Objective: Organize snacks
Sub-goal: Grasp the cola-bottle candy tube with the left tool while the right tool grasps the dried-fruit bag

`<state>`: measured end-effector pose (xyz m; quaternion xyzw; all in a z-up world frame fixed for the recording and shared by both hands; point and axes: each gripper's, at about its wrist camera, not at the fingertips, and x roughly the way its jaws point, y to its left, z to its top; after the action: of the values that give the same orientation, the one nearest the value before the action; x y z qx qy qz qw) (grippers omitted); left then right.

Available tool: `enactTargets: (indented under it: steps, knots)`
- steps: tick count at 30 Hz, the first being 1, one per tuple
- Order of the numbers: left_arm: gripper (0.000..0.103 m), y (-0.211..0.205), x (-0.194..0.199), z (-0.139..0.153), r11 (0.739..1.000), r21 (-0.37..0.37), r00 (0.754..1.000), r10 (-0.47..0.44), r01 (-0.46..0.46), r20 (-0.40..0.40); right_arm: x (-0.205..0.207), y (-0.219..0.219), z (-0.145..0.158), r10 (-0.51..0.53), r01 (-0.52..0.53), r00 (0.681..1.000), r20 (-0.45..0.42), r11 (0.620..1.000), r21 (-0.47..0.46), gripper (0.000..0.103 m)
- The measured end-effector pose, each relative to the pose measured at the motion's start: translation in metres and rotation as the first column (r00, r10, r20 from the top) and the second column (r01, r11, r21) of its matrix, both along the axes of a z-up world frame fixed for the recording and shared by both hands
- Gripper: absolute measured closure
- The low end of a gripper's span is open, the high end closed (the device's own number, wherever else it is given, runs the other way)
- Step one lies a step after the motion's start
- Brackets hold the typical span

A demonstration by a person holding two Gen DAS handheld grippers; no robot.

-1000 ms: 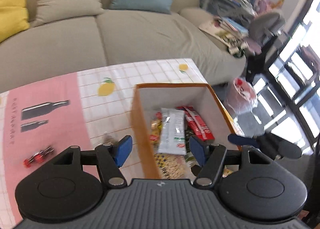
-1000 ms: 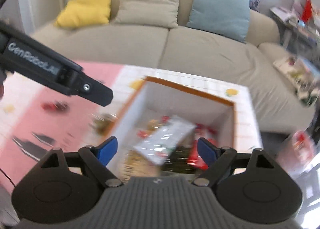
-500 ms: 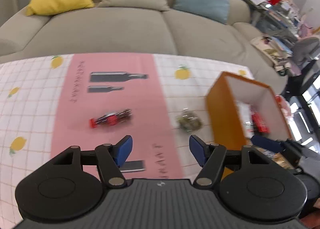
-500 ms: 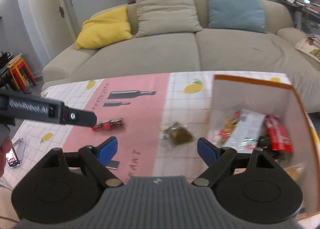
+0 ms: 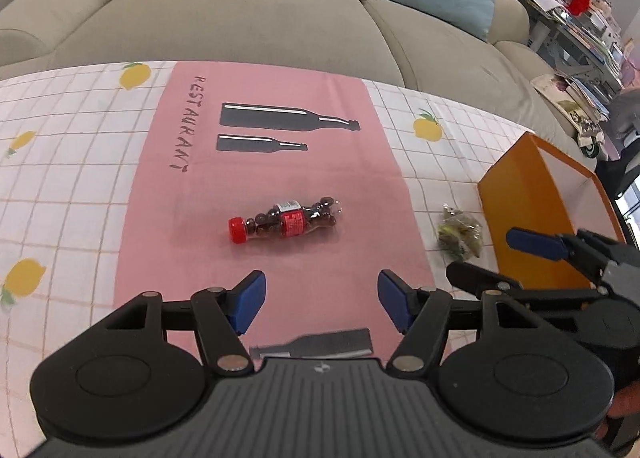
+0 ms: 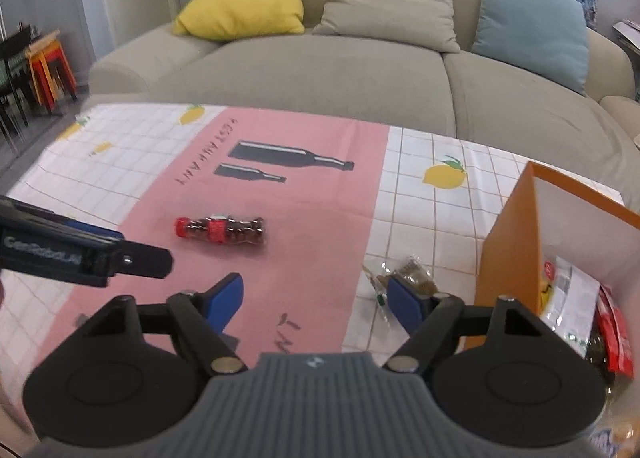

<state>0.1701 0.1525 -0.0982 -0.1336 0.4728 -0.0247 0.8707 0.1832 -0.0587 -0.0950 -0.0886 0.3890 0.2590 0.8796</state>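
Left wrist view: the left gripper point(image 5: 320, 300) hovers low over the pink strip of the tablecloth point(image 5: 80, 162), its blue pads point(image 5: 249, 300) spread wide with nothing between them. Ahead of it, in line with the gap, the bottle point(image 5: 286, 221) lies on its side on the pink strip, long axis running left to right, red cap to the left and base to the right. Further right, a small bag point(image 5: 459, 235) lies on the white checked part, just beside the orange box point(image 5: 524, 218). The right gripper point(image 5: 508, 258) reaches in from the right edge, near the bag and the box wall, its fingers apart.

Right wrist view: the right gripper point(image 6: 316, 300) is held above the cloth, jaws wide and empty. Its right pad point(image 6: 406, 304) overlaps the bag point(image 6: 412, 272) in the picture; whether they touch, I cannot tell. The bottle point(image 6: 222, 231) lies ahead and to the left, cap pointing left. The left gripper point(image 6: 100, 254) enters from the left, its tip near the bottle. The box point(image 6: 508, 258) stands at right, open-topped, with packets point(image 6: 572, 302) inside.
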Motion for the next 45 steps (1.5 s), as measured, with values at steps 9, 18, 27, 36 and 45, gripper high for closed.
enactTargets:
  steps: [9, 18, 27, 36, 45]
  knots:
    - [0.028, 0.0, 0.05, -0.025, 0.983, 0.106, 0.989, -0.147, 0.147, -0.012, 0.044, 0.02, -0.027, 0.007, -0.002, 1.0, 0.024, 0.984, -0.18, 0.029]
    - [0.028, -0.011, 0.077, -0.042, 0.919, 0.248, 0.951, -0.295, 0.308, -0.088, 0.063, 0.025, -0.056, -0.021, 0.011, 0.999, -0.03, 0.955, -0.295, 0.024]
    - [0.028, -0.013, 0.087, -0.053, 0.911, 0.23, 0.939, -0.322, 0.342, -0.121, 0.08, 0.015, -0.068, -0.127, 0.087, 0.985, -0.12, 0.951, -0.295, 0.027]
    - [0.038, -0.007, 0.084, -0.063, 0.932, 0.155, 0.942, -0.31, 0.329, -0.131, 0.057, 0.003, -0.059, -0.14, 0.128, 0.969, -0.202, 0.989, -0.07, 0.047]
    - [0.039, -0.016, 0.082, -0.064, 0.943, 0.168, 0.957, -0.275, 0.287, -0.093, 0.027, -0.003, -0.06, -0.123, 0.142, 0.972, -0.2, 0.986, 0.085, 0.034]
